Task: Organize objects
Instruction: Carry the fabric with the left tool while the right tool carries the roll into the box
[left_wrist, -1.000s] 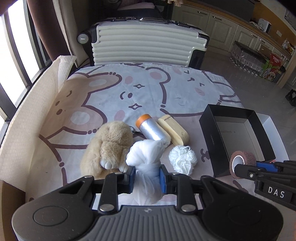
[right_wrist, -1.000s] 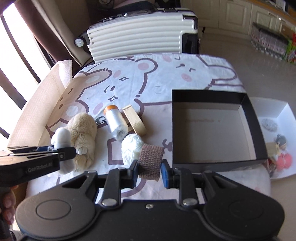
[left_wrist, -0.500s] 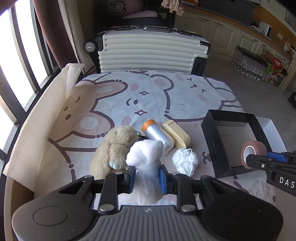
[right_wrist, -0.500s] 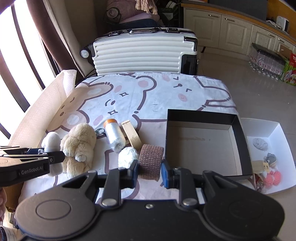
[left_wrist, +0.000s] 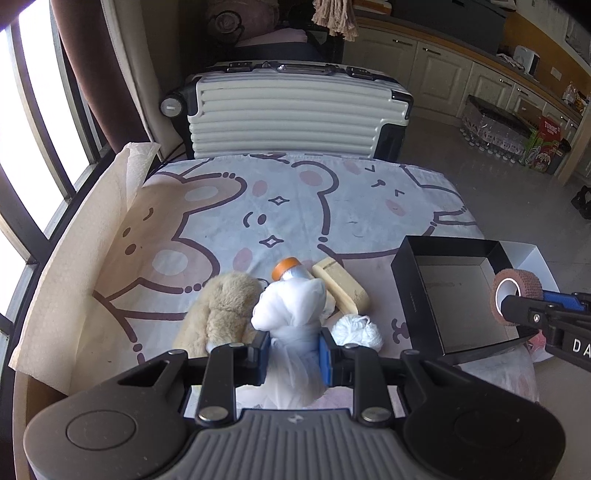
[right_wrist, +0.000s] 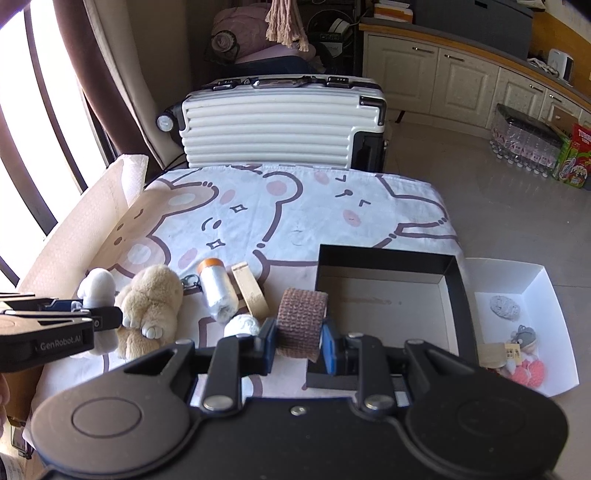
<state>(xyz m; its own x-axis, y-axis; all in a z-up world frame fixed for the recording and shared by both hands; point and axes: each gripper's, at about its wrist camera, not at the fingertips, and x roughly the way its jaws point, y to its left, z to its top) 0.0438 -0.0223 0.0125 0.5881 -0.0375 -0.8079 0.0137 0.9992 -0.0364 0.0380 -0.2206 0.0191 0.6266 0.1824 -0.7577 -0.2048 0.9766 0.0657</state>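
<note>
Bandage roll (right_wrist: 301, 321), brown and woven, sits clamped between the right gripper's (right_wrist: 298, 345) fingers, raised beside the near left corner of the black box (right_wrist: 456, 291). White cloth bundle (left_wrist: 291, 314) is pinched in the left gripper (left_wrist: 293, 350) above the bear-print sheet (left_wrist: 295, 206), next to a plush rabbit (left_wrist: 221, 310) and a silver bottle (right_wrist: 218, 291).

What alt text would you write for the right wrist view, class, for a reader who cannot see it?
The right claw grips a brown bandage roll at the near left corner of an open, empty black box on a bear-print sheet. At left, the left claw holds a white cloth bundle beside a plush toy.
</note>
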